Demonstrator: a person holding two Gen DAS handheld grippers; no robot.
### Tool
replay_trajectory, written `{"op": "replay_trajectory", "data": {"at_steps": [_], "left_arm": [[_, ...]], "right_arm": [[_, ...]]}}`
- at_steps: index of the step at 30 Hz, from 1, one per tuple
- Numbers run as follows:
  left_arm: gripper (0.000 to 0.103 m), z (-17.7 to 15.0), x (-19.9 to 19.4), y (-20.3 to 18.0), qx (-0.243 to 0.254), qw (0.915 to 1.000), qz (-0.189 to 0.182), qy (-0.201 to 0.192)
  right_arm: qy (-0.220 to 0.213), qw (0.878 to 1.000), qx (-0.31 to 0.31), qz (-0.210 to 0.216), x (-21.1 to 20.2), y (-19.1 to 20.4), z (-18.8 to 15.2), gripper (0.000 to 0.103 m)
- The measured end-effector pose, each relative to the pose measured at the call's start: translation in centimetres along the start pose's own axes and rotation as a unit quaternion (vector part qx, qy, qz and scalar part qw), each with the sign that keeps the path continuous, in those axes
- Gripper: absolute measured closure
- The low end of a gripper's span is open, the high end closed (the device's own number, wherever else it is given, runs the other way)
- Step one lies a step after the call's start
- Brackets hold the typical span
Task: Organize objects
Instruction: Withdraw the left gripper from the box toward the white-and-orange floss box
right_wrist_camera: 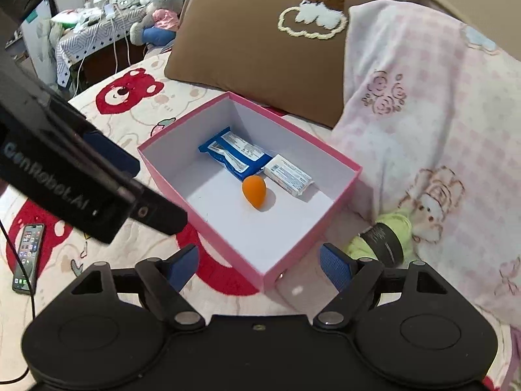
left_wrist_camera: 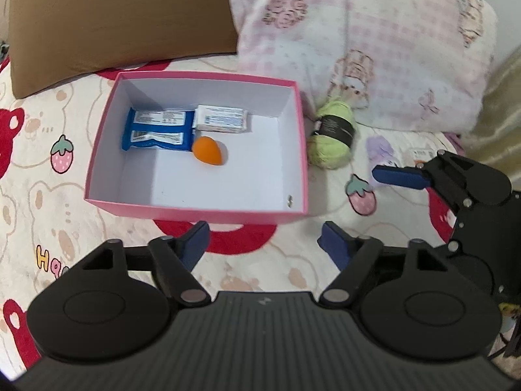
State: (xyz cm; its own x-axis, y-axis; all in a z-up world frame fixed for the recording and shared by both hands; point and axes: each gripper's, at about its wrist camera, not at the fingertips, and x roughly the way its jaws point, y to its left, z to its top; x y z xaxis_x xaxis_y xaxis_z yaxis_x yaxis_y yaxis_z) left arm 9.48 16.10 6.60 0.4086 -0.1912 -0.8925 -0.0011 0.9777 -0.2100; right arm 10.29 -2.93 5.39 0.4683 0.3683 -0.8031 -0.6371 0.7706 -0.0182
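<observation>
Box: 1 pink box (left_wrist_camera: pixel 202 210), white inside, lid off, set on the bed sheet (left_wrist_camera: pixel 49 195) printed with bears and strawberries.
Box contents: 3 items counted, all on the box floor.
Blue packet: 1 blue snack packet (left_wrist_camera: pixel 158 130), lying flat with the label side up, at the far left of the box floor as seen from the left wrist.
White packet: 1 small white packet (left_wrist_camera: pixel 223 120), lying flat against the far wall, touching the blue snack packet's right end.
Sponge: 1 orange egg-shaped sponge (left_wrist_camera: pixel 208 150), on its side just in front of where the two packets meet, near mid-floor.
Yarn: 1 light green yarn ball (left_wrist_camera: pixel 332 133) with a black paper band, outside the box, just beside its right wall and against the pink pillow (left_wrist_camera: pixel 374 49).
Purple item: 1 pale purple object (left_wrist_camera: pixel 381 151) on the sheet right of the yarn; blurred, type cannot be told.
Pillows: 2 counted, 1 brown pillow (right_wrist_camera: pixel 260 49) with a white cloud patch behind the box, 1 pink checked one to its right.
Left tongs: left tongs (left_wrist_camera: pixel 265 239) spread wide, nothing held, positioned above the sheet just short of the box's near wall.
Right tongs: right tongs (right_wrist_camera: pixel 260 264) spread wide, nothing held, positioned at the box's near corner, yarn just beside the right finger.
Phone: 1 smartphone (right_wrist_camera: pixel 27 257), screen lit, cable attached, on the sheet well left of the box.
Background: 1 grey plush toy (right_wrist_camera: pixel 159 9) seen on a cluttered desk (right_wrist_camera: pixel 84 40) beyond the bed.
</observation>
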Motion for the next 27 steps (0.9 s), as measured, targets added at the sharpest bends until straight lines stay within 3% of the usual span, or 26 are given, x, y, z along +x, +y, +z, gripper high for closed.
{"op": "replay_trajectory", "data": {"at_steps": [11, 27], "left_arm": [[0.01, -3.4, -2.2, -3.6, 0.044, 0.9981, -0.042, 0.004], [0.006, -6.4, -1.1, -9.0, 0.085, 0.9935, -0.068, 0.032]], "right_arm": [[-0.001, 1.0, 0.021, -0.009, -5.2, 0.0, -3.8, 0.018], [0.024, 0.997, 0.055, -0.055, -9.0, -2.2, -9.3, 0.018]]}}
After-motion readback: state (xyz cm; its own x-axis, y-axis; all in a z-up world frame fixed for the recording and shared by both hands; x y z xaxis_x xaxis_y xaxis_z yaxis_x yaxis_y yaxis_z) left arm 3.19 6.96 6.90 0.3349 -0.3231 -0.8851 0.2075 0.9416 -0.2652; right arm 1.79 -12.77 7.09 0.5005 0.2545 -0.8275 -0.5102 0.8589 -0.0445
